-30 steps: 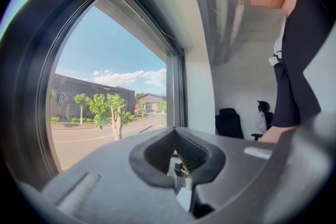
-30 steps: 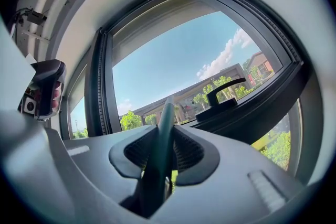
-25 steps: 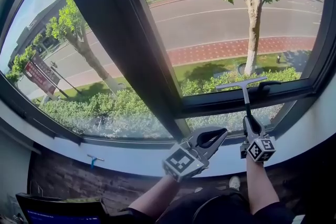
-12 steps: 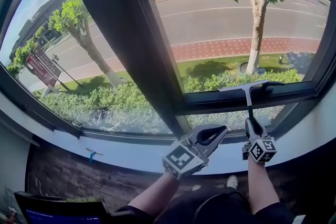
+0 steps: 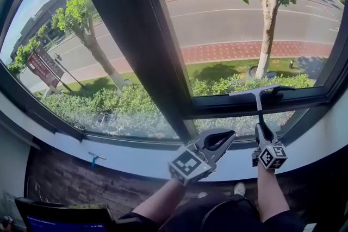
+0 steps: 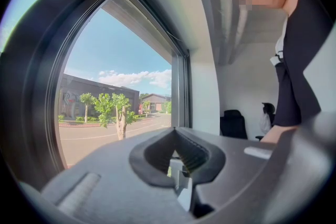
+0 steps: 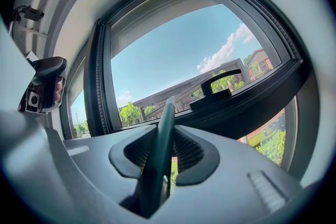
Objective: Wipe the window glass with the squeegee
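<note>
Head view: right gripper at 5 o'clock stays clamped on the squeegee, whose blade lies along the bottom edge of the window glass, much as a second ago and only a touch further right. The left gripper hangs at 6 o'clock. Left gripper view: jaws pressed together, nothing between them. Right gripper view: jaws pinch the squeegee's dark shaft, which rises toward 12 o'clock, its blade end hard to make out against the frame.

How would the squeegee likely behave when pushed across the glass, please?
Probably stiff: the squeegee stands straight from the right gripper. Likely light, given that slim build. Its wide blade may twist in the grip, being held far down.
</note>
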A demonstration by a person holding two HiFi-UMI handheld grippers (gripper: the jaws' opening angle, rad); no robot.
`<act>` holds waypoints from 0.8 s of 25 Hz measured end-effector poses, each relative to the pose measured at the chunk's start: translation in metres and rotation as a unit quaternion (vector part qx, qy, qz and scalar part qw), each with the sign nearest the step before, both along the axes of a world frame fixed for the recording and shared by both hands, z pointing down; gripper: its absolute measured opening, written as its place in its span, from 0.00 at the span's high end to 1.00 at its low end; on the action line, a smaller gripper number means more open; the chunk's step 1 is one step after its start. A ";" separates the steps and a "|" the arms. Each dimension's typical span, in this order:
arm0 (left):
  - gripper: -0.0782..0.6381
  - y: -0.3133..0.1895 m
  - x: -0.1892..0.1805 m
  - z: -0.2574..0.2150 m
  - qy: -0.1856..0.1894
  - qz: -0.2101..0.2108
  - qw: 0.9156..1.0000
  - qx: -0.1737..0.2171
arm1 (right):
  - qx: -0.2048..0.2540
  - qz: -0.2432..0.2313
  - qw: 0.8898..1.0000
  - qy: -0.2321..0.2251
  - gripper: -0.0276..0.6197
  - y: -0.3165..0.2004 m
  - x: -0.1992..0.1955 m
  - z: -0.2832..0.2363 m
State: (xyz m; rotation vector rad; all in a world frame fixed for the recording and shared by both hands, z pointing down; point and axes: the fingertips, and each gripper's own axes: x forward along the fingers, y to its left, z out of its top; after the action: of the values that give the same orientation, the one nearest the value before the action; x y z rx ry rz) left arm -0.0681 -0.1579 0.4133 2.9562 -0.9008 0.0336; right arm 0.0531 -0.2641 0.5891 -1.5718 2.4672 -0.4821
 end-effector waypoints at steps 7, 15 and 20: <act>0.89 0.004 -0.012 -0.001 0.001 -0.003 1.000 0.004 | 0.012 0.002 1.000 -0.004 0.80 0.005 -0.006 -0.013; 0.89 0.006 -0.025 -0.003 0.007 -0.004 1.000 0.015 | 0.065 0.008 0.997 -0.041 0.80 0.011 -0.012 -0.063; 0.89 0.013 -0.037 -0.004 0.017 -0.001 0.999 0.028 | 0.113 0.010 0.991 -0.065 0.80 0.022 -0.025 -0.123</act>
State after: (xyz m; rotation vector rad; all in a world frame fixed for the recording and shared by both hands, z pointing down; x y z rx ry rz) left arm -0.1054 -0.1445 0.4090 2.9960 -0.9165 -0.0422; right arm 0.0280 -0.2426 0.4666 -1.4289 2.3141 -0.2806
